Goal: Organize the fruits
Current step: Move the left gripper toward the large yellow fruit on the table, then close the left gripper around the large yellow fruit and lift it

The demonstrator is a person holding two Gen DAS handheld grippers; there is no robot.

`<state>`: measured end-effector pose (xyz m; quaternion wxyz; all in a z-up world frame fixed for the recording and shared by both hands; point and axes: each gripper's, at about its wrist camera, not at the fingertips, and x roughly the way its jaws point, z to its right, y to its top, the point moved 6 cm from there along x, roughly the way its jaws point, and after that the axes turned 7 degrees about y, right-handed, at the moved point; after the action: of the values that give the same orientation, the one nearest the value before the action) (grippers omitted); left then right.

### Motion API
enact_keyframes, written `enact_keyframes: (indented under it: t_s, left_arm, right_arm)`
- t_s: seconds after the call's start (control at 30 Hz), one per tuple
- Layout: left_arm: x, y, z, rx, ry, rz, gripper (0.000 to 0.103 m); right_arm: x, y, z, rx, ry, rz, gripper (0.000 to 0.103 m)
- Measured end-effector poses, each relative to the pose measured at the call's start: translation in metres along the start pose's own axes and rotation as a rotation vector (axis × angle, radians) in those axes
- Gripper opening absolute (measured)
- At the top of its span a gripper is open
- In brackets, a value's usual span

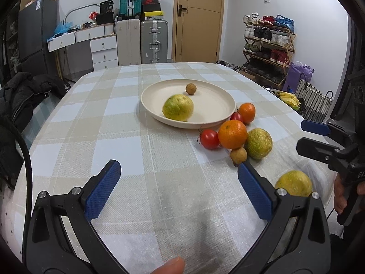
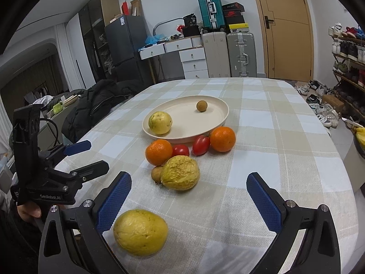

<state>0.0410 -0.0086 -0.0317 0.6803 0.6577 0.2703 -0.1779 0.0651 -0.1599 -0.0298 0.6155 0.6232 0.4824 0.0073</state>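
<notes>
Both tools stand with their blue-padded fingers spread wide and nothing between them: the left tool (image 1: 179,191) hangs over bare checked cloth at the near edge, and the right tool (image 2: 189,198) hangs low over the near right part of the surface (image 2: 285,137), with its own grip also showing at the right edge of the left wrist view. The surface wears a beige, white and pale blue checked cloth. On it, toward the middle, sits a round cream plate (image 2: 182,123) holding a yellow-green guava (image 2: 160,122) near its front rim and a small brown longan (image 2: 202,106) farther back. Just in front of the plate lies a tight cluster: a wrinkled guava (image 2: 180,173), two oranges (image 2: 159,151) (image 2: 222,139), two red tomatoes (image 2: 201,144) (image 2: 180,150) between the oranges, and a second longan (image 2: 157,174) touching the wrinkled guava. Apart from these, a yellow guava (image 2: 140,232) rests on the cloth just beside the right tool's left finger, not gripped.
</notes>
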Motion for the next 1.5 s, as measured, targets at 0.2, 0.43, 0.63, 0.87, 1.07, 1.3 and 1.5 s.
enact_keyframes:
  t_s: [0.2,0.43,0.63,0.87,1.07,1.3,1.5]
  left_arm:
    - [-0.010,-0.007,0.007,0.007,-0.010,0.009,0.102]
    - [-0.018,-0.015,0.015,0.026,-0.022,0.009,0.102]
    - [-0.015,-0.020,0.017,0.032,-0.023,-0.005,0.102]
    - [-0.015,-0.021,0.018,0.027,-0.034,-0.010,0.102]
    - [-0.022,-0.022,0.030,0.052,-0.062,-0.003,0.102]
    - [-0.034,-0.024,0.053,0.081,-0.126,-0.003,0.102]
    - [-0.039,-0.031,0.078,0.131,-0.176,-0.020,0.102]
  right_arm:
    - [-0.004,-0.008,-0.008,-0.010,0.012,-0.013,0.103]
    - [-0.005,-0.022,-0.018,-0.019,0.048,-0.044,0.103]
    - [-0.001,-0.030,-0.025,-0.029,0.074,-0.085,0.103]
    - [-0.004,-0.032,-0.027,-0.020,0.095,-0.084,0.103]
    - [-0.014,-0.024,-0.011,0.025,0.057,-0.037,0.103]
    - [-0.027,-0.021,0.009,0.058,-0.018,0.006,0.103]
    - [-0.032,-0.023,0.029,0.103,-0.072,0.014,0.103]
